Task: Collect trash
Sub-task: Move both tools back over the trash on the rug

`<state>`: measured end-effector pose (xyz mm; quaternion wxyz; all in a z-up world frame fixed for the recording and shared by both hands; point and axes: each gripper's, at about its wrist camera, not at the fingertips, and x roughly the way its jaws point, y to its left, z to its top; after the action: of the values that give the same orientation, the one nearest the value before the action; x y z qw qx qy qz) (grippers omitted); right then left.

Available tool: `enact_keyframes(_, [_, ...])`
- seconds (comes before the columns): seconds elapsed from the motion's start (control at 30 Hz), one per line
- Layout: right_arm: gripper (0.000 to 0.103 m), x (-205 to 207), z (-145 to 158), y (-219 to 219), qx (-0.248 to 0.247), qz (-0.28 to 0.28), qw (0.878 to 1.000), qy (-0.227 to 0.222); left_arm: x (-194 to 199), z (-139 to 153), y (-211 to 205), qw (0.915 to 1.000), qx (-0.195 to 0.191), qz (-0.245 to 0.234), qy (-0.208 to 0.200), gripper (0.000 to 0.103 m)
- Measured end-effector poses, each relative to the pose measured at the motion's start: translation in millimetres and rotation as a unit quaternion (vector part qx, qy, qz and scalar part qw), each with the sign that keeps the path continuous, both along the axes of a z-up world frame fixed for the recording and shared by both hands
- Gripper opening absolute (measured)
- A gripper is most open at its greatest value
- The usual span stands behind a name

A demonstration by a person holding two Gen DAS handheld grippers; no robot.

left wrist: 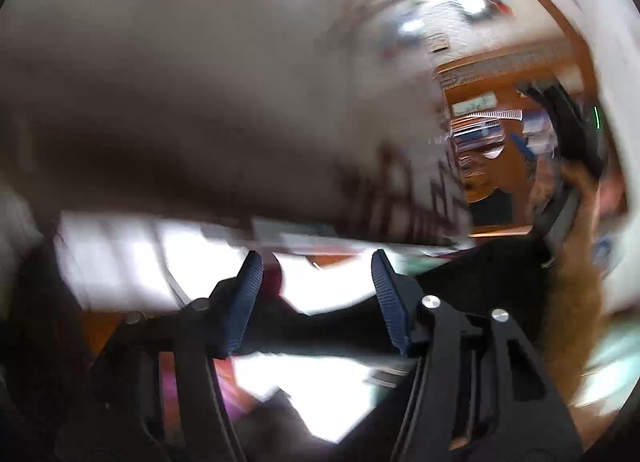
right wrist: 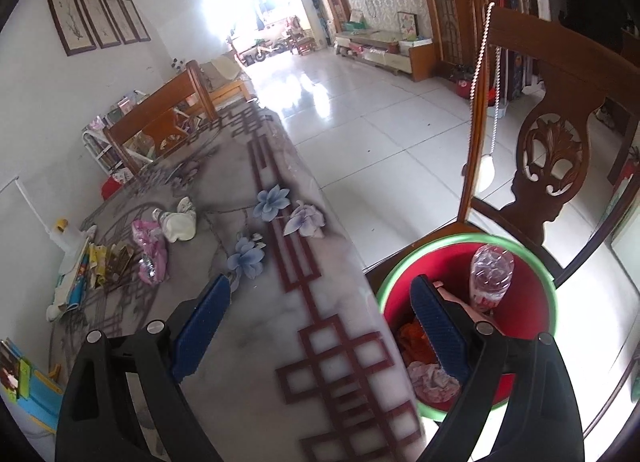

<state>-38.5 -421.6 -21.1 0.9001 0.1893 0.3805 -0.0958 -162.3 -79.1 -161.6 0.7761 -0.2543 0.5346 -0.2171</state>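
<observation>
My right gripper [right wrist: 320, 282] is open and empty, hovering over the table's near edge beside a red bin [right wrist: 528, 302] with a green rim. Inside the bin lie a crushed plastic bottle [right wrist: 490, 278] and orange and pink scraps [right wrist: 432, 380]. On the floral tablecloth [right wrist: 256, 326] at far left lie a pink wrapper [right wrist: 150, 250], a crumpled white piece [right wrist: 180, 224] and colourful wrappers [right wrist: 100, 262]. The left wrist view is badly smeared. There my left gripper [left wrist: 316, 258] shows its blue pads [left wrist: 248, 302] apart with nothing clearly between them, close to the patterned cloth [left wrist: 240, 102].
The bin stands on the seat of a carved wooden chair [right wrist: 552, 166]. Another wooden chair [right wrist: 160, 122] stands at the table's far end. White tiled floor [right wrist: 380, 134] runs to the right of the table. A blue-green object [right wrist: 36, 390] sits at the lower left.
</observation>
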Motion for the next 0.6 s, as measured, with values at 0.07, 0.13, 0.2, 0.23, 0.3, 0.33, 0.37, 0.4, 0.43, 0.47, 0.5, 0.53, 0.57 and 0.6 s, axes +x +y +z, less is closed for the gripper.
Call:
enact_keyframes(0.07, [0.088,1.7,-2.0,-5.3,0.005,-0.017,1.0,0.004,-1.4,-0.1,-27.6,0.9947,0.058,-0.076,-0.038,0.065])
enact_keyframes(0.13, [0.088,4.9,-3.9,-7.5,0.012,-0.026,1.0,0.006,-0.7,-6.1,-39.3,0.9911,0.07,-0.1,-0.054,0.065])
enact_keyframes(0.2, [0.088,7.5,-3.8,-5.0,0.01,-0.025,1.0,0.008,2.2,-6.9,-44.1,0.9893,0.078,-0.108,-0.059,0.065])
enact_keyframes(0.23, [0.088,8.4,-3.2,-1.0,0.005,-0.02,1.0,0.008,5.0,-6.1,-46.0,0.9888,0.083,-0.11,-0.058,0.065])
enact_keyframes(0.3, [0.088,8.8,-1.6,5.4,-0.006,-0.012,1.0,0.006,1.4,-3.1,-46.4,0.989,0.085,-0.107,-0.056,0.065])
enact_keyframes(0.33, [0.088,9.4,-0.7,8.9,-0.014,-0.007,1.0,0.005,-1.8,1.8,-49.0,0.9874,0.089,-0.111,-0.069,0.065])
enact_keyframes(0.37, [0.088,10.0,-0.1,10.9,-0.017,-0.003,1.0,0.004,-2.2,6.6,-52.1,0.9856,0.094,-0.118,-0.077,0.065])
enact_keyframes(0.4, [0.088,10.7,0.3,12.6,-0.015,0.0,1.0,0.001,-5.5,10.6,-58.8,0.984,0.098,-0.123,-0.083,0.065])
enact_keyframes(0.43, [0.088,10.7,1.6,13.8,-0.011,0.003,1.0,-0.005,-7.7,13.2,-63.5,0.9823,0.102,-0.128,-0.091,0.065])
enact_keyframes(0.47, [0.088,11.1,2.9,15.8,-0.014,0.006,1.0,-0.009,-8.2,14.7,-65.1,0.9811,0.107,-0.131,-0.094,0.065])
enact_keyframes(0.5, [0.088,11.6,3.4,16.4,-0.017,0.008,1.0,-0.009,-9.3,15.9,-64.0,0.9799,0.112,-0.133,-0.097,0.065])
enact_keyframes(0.53, [0.088,12.9,3.6,19.3,-0.019,0.013,1.0,-0.009,-10.6,16.3,-62.1,0.9795,0.112,-0.135,-0.098,0.065])
enact_keyframes(0.57, [0.088,14.2,3.8,22.1,-0.017,0.02,1.0,-0.01,-8.9,15.0,-59.3,0.9808,0.106,-0.133,-0.095,0.065])
enact_keyframes(0.6, [0.088,15.7,4.3,24.7,-0.017,0.026,0.999,-0.012,-7.9,15.0,-57.4,0.9822,0.099,-0.131,-0.091,0.065])
